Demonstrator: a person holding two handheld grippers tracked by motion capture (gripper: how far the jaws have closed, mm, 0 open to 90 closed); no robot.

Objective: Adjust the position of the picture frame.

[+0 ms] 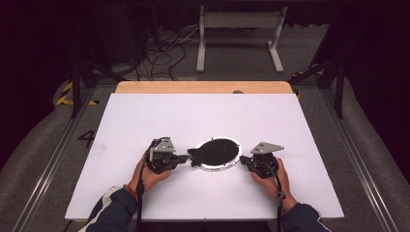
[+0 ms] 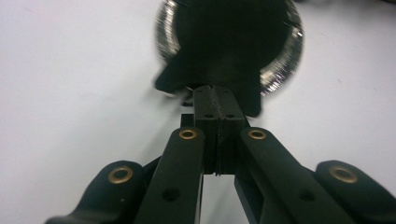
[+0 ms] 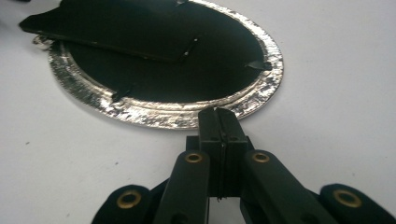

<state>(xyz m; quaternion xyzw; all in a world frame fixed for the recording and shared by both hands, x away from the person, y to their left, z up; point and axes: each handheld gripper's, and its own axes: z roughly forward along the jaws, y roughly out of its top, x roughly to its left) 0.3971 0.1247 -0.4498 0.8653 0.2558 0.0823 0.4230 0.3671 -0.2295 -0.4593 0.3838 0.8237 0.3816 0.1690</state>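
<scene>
White board (image 1: pixel 145 116) laid flat over a wooden bench (image 1: pixel 203 87), bare wood strip showing along the far edge. Dark room beyond: grey carpeted floor, tangled cables (image 1: pixel 164 55), a white metal frame (image 1: pixel 239 36) standing behind, yellow-black tape (image 1: pixel 65 94) at the far left corner. Near the front edge, about midway across, a round foil-rimmed tray (image 1: pixel 220 166) with a black lid (image 1: pixel 215 151) resting partly over it, one tab sticking out to the left. Left gripper (image 1: pixel 186 158) clenched, jaws pressed together, tips at that black tab; actual grip on it impossible to tell. Right gripper (image 1: pixel 243 159) clenched too, tips just at the foil rim's right side, pinching nothing visible.
</scene>
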